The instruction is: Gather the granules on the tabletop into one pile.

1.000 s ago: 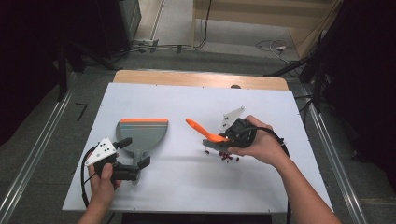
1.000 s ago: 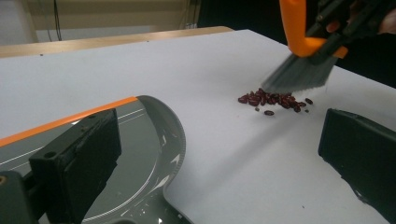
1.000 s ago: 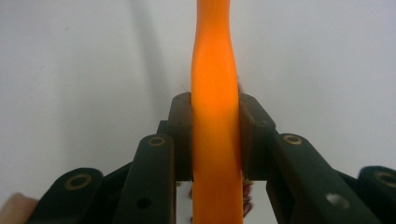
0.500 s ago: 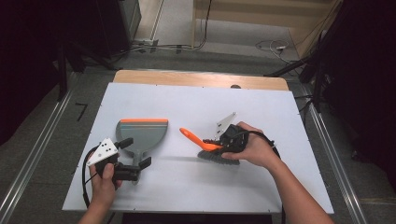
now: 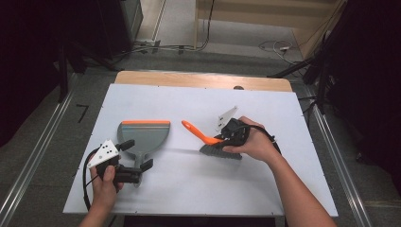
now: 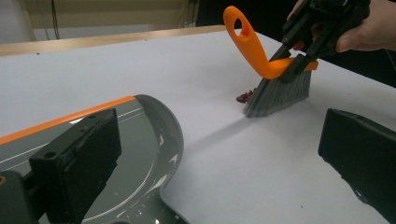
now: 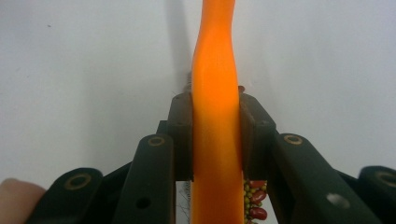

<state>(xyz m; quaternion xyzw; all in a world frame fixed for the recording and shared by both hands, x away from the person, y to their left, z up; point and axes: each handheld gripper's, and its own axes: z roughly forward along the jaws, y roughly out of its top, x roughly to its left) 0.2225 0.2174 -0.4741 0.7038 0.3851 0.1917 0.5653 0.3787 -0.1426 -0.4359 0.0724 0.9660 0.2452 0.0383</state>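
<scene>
- High view is showing the right hand-held gripper [image 5: 230,138] pinching the orange plastic handle of a small brush with grey bristles [image 5: 204,136], whose bristles are resting on the white surface [image 5: 265,109], right of the middle.
- Right gripper view is making the grip clear: both black jaws are pressing flat on the two sides of the orange handle.
- Left gripper view is showing a small pile of red and green beans [image 6: 243,97] lying just beside the bristles, on the side facing the pan.
- The left hand-held gripper [image 5: 138,156] is sitting at the short handle of the grey plastic dustpan with an orange edge strip [image 5: 143,134]. Its jaws are standing spread on either side of the handle, not pressing it.
- I am judging that a fast sweep could be scattering the beans, because they are round and are rolling easily.
- The pan could also be sliding away when the beans reach it, since the left jaws are not clamping it.
- The white surface is lying on a wooden table [image 5: 198,79]; around it a grey floor with cables [image 5: 198,47] and dark equipment are standing.
</scene>
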